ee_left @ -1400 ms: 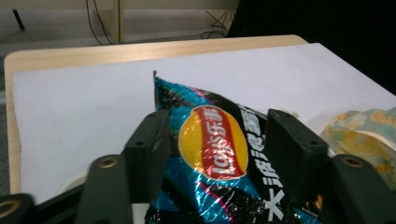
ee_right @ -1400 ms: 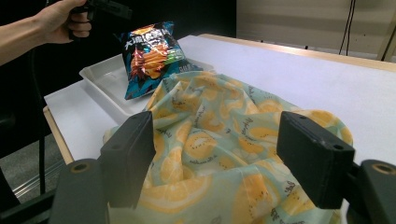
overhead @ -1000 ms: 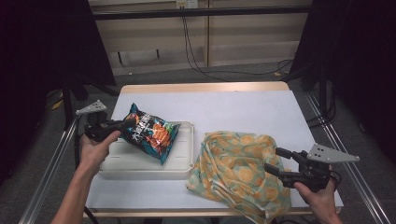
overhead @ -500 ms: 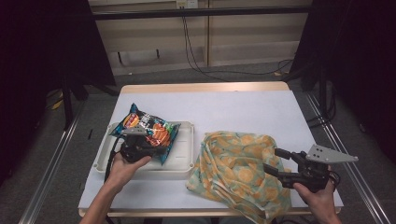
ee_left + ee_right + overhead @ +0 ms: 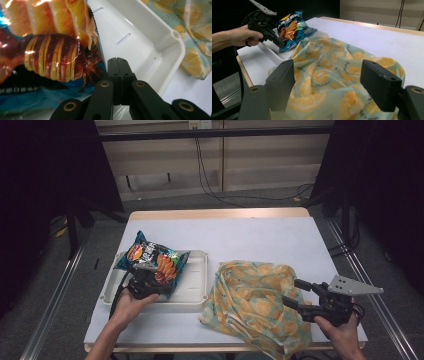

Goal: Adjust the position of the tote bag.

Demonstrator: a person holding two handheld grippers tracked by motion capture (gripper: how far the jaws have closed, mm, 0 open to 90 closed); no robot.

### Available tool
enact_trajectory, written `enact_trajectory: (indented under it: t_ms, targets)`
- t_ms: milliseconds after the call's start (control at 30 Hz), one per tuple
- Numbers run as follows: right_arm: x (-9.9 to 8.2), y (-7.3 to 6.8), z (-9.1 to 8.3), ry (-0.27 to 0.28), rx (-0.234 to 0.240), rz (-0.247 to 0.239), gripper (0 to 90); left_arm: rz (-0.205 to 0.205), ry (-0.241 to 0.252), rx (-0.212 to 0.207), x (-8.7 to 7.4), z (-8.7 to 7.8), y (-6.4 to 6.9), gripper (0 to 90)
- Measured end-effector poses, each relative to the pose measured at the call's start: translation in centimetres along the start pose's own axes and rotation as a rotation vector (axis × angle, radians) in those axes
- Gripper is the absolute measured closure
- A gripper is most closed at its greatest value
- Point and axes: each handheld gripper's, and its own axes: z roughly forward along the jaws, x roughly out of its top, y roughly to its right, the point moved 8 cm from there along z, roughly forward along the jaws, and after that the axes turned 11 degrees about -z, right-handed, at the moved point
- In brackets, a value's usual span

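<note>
My left gripper [image 5: 119,65], jaws together, noses the glossy blue-orange crisp bag [image 5: 152,261] at the white plastic tray's [image 5: 198,292] near-left edge; right gripper [image 5: 332,82], jaws apart, w/ lemon-print cloth [image 5: 332,65] between. Open before gripping the bag.

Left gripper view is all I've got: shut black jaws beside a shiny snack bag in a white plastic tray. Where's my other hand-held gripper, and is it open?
Observer: The right hand-held gripper is at the near right corner of the white table, with its jaws wide open.
Operator: Is it holding anything?
Observer: No. Its open jaws point at the crumpled yellow-and-teal lemon-print cloth, and the pads are not pressing on it.
Operator: How does the bag lie in the tray?
Observer: The blue-and-orange crinkly snack bag lies at the left end of the white plastic tray. Its far corner sticks out past the tray's far rim.
</note>
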Motion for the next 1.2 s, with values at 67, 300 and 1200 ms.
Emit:
enact_trajectory:
  t_ms: [67,300,1200]
  targets:
    - [0.0,0.0,0.0,-0.003,0.001,0.004,27.3,-0.016,0.011,-0.005,-0.2,-0.3,-0.4,90.0]
    - [0.1,0.0,-0.1,0.002,0.0,0.004,27.3,-0.041,0.021,0.011,-0.8,-1.4,-1.7,90.0]
    - [0.0,-0.1,0.1,-0.005,0.001,-0.002,27.4,-0.2,0.371,0.04,0.6,-10.4,-8.0,70.7]
